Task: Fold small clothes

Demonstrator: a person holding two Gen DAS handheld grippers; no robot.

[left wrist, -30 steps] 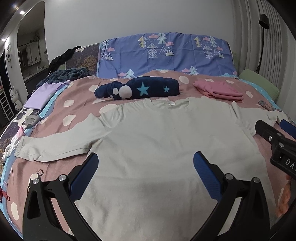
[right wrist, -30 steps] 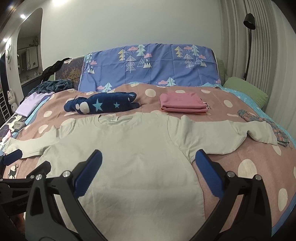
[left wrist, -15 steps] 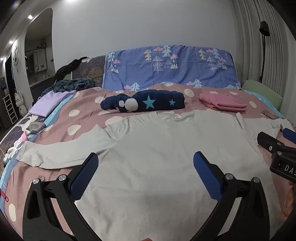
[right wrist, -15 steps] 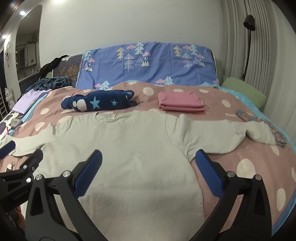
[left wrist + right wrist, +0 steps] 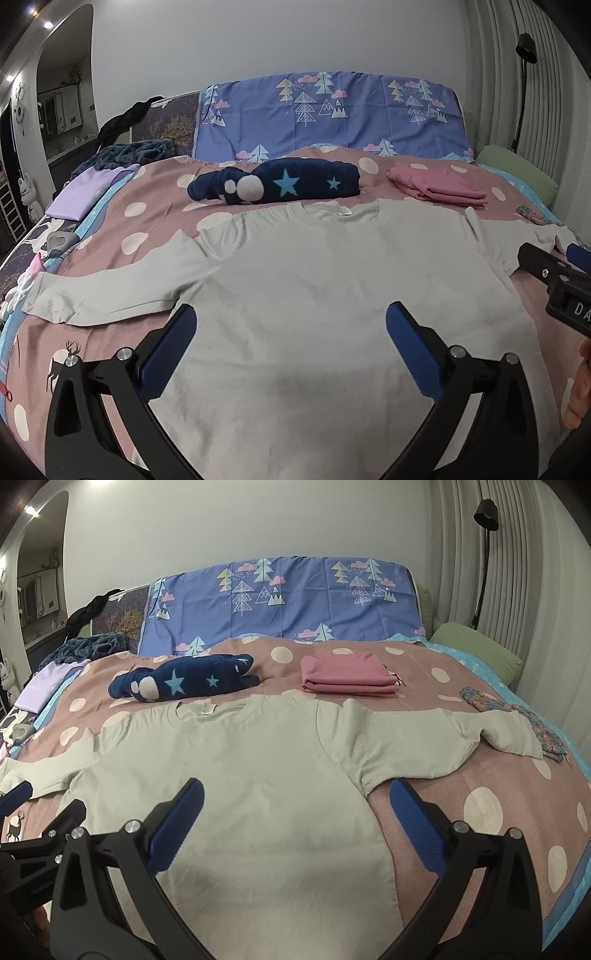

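A pale grey long-sleeved shirt (image 5: 332, 288) lies spread flat on the bed, collar to the far side, both sleeves stretched out; it also shows in the right wrist view (image 5: 243, 775). My left gripper (image 5: 291, 332) is open and empty above the shirt's lower body. My right gripper (image 5: 295, 808) is open and empty above the shirt's lower right side, near the armpit. Each gripper shows at the edge of the other's view.
A folded navy star-patterned garment (image 5: 280, 182) and a folded pink garment (image 5: 347, 679) lie beyond the collar. A lilac garment (image 5: 81, 195) lies at the far left. A floral cloth (image 5: 517, 716) lies by the right sleeve end. The pink polka-dot bedspread (image 5: 498, 794) covers the bed.
Both grippers have shifted slightly over the shirt's lower part, the views tilting a little. Both stay open and the shirt has not moved.
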